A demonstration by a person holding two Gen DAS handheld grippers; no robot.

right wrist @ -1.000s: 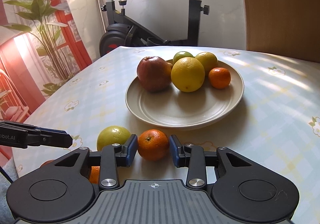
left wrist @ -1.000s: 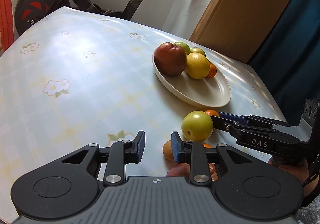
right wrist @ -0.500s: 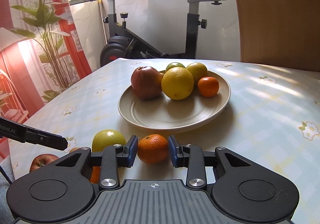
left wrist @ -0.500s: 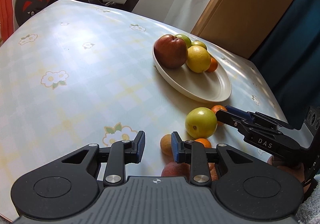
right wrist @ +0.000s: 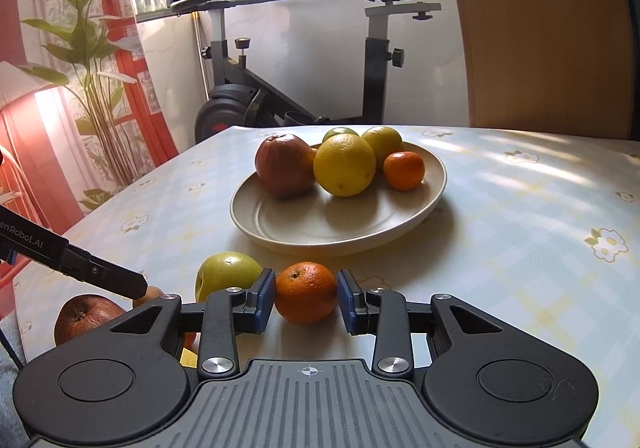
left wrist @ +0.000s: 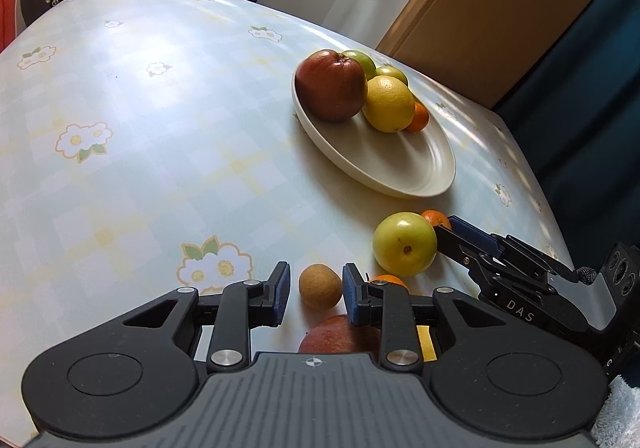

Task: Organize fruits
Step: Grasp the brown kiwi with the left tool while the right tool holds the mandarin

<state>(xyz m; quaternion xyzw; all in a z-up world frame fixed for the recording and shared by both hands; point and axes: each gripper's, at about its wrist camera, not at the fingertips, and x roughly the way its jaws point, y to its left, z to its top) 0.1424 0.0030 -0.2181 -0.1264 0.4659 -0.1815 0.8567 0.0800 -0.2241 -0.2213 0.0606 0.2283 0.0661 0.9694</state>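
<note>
A beige plate (left wrist: pixel 408 171) (right wrist: pixel 320 232) holds a red apple (right wrist: pixel 284 165), a yellow citrus (right wrist: pixel 344 169), a small orange (right wrist: pixel 404 170) and green fruits behind. On the table near the front edge lie a green apple (left wrist: pixel 404 244) (right wrist: pixel 226 272), an orange (right wrist: pixel 306 292), a brown kiwi (left wrist: pixel 320 286) and a red apple (left wrist: pixel 340 336) (right wrist: pixel 86 316). My right gripper (right wrist: pixel 306 300) is open, its pads on either side of the orange with small gaps. My left gripper (left wrist: pixel 314 296) is open, its jaws either side of the kiwi.
The table (left wrist: pixel 160 127) has a pale checked cloth with flower prints. An exercise bike (right wrist: pixel 304 59) stands beyond its far edge, a plant (right wrist: pixel 80 59) at the left and a wooden panel (right wrist: pixel 544 27) at the right. Another small orange (left wrist: pixel 388 280) lies by my left gripper.
My left gripper has moved so the kiwi now sits between its jaws. My right gripper has tilted up a little, and its jaws stay around the orange. The fruits have not moved.
</note>
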